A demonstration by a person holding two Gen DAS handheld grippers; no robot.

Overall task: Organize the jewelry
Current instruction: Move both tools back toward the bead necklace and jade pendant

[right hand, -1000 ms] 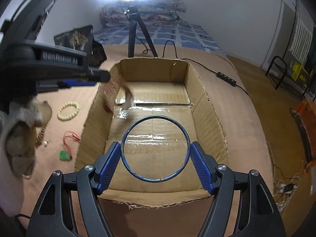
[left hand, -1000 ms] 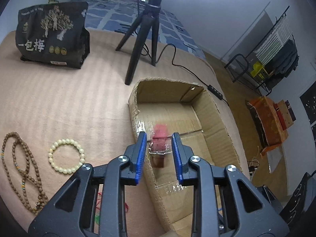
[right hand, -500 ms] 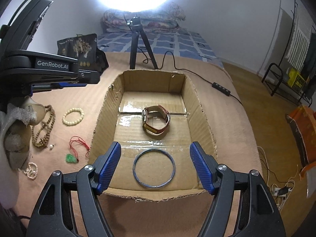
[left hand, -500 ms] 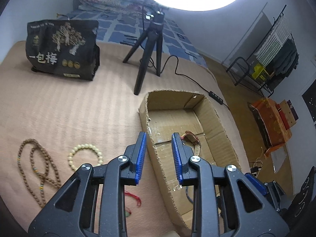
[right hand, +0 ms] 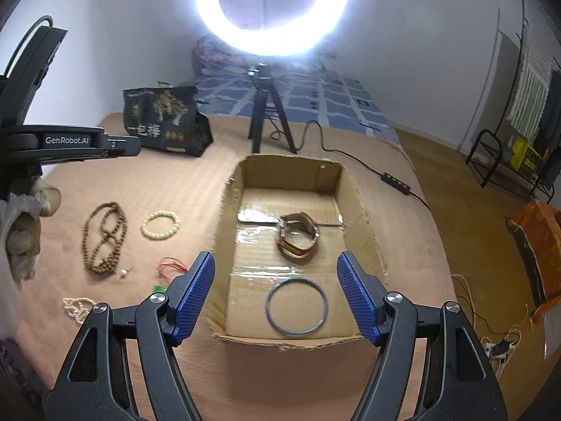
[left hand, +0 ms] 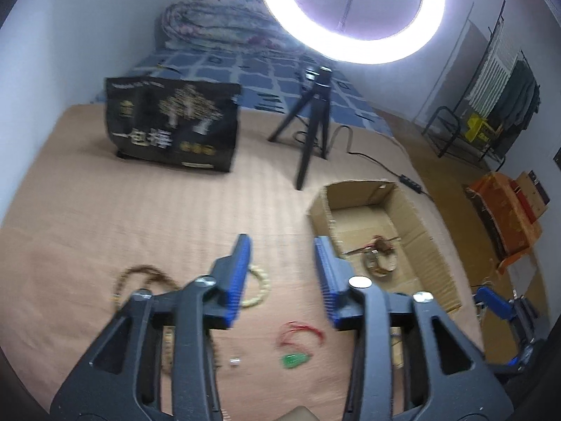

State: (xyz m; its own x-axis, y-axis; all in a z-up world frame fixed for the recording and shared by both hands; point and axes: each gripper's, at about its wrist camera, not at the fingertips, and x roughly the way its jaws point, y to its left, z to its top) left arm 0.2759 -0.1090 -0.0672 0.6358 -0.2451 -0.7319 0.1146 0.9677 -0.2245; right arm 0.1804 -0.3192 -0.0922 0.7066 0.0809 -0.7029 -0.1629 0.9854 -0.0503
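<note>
Bedroom clutter around the tan mat

A black printed bag [right hand: 164, 122] stands at the far left of the tan mat [right hand: 157, 182], right of it a small black tripod [right hand: 268, 112] under a glowing ring light [right hand: 271, 10]; its cable [right hand: 396, 179] trails right toward a clothes rack [right hand: 519, 122], an orange box [right hand: 536, 245] nearer.

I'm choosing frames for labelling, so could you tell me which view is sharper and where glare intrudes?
Right wrist view: sharp; the ring light blows out, glare on the cardboard box tape. Left wrist view: motion-blurred, smearing the black bag print.
</note>
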